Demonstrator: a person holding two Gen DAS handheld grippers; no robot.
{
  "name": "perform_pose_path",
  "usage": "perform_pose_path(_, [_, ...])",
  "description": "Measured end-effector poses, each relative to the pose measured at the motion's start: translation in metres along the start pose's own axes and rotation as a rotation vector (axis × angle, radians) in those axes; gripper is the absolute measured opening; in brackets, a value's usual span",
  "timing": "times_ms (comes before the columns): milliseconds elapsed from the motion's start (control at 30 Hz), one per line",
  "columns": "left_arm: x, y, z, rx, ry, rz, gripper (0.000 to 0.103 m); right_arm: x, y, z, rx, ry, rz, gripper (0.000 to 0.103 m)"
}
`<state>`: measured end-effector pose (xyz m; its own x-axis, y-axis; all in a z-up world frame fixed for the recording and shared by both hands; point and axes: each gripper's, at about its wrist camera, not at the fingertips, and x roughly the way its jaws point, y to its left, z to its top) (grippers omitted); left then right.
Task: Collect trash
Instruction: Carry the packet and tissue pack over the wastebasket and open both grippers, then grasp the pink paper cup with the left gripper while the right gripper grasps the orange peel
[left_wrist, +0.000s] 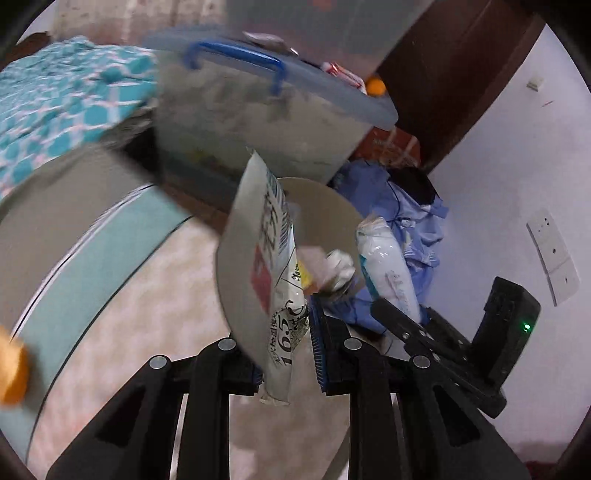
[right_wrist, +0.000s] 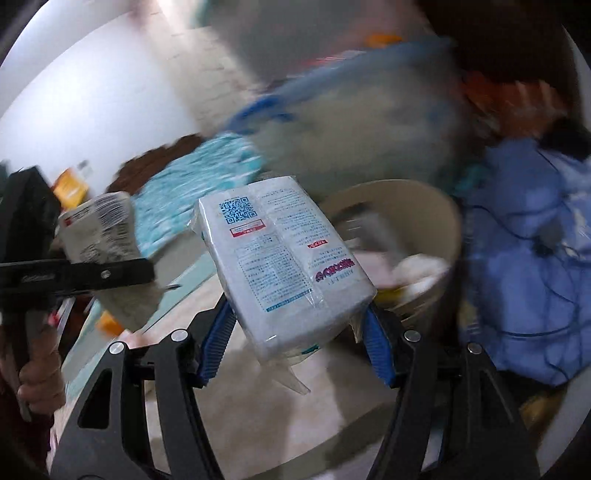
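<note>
White tissue pack (right_wrist: 284, 266) sits clamped in the right jaws, flat wrapper (left_wrist: 273, 280) pinched, seemingly, in the left, above a bin (right_wrist: 439, 229).

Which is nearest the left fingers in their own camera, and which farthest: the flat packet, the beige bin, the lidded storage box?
1. Flat packet: clamped between the left fingers, centre.
2. Beige bin: just behind the packet, holding crumpled trash.
3. Storage box: farthest, above the bin, blue handle on its lid.

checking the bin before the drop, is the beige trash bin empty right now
No, the beige trash bin already holds crumpled white paper and other scraps, seen in the left wrist view.
</note>
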<state>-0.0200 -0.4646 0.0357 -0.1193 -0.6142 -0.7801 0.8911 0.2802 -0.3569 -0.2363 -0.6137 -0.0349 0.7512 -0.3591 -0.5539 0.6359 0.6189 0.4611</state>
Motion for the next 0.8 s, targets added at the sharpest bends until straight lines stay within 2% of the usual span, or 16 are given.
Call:
perform_pose_path(200, [0.072,-0.030,0.049,0.068,0.073,0.026,0.020,0.031,-0.038,0.028,0.058,0.004,-0.075,0.067])
perform_pose_path(300, [0.099,-0.039,0.061,0.095,0.101,0.049,0.023,0.046,-0.050,0.036,0.079,0.018,-0.098,0.074])
perform_pose_path(367, [0.113,-0.044,0.066,0.103,0.117,0.076,0.061,0.054,-0.056,0.037,0.094,0.044,-0.101,0.082])
perform_pose_path(433, [0.118,-0.047,0.068,0.115,0.100,0.106,0.067,0.051,-0.060,0.036,0.109,0.034,-0.089,0.083])
perform_pose_path(533, [0.115,-0.045,0.067,0.108,0.097,0.103,0.067,0.041,-0.063,0.034,0.111,-0.013,-0.115,0.084])
perform_pose_path(633, [0.092,-0.038,0.062,0.084,0.061,0.085,0.067,0.027,-0.061,0.029,0.115,-0.056,-0.147,0.084])
perform_pose_path(800, [0.024,-0.020,0.023,0.041,-0.024,-0.002,0.067,0.003,-0.036,0.017,0.089,-0.117,-0.120,0.083])
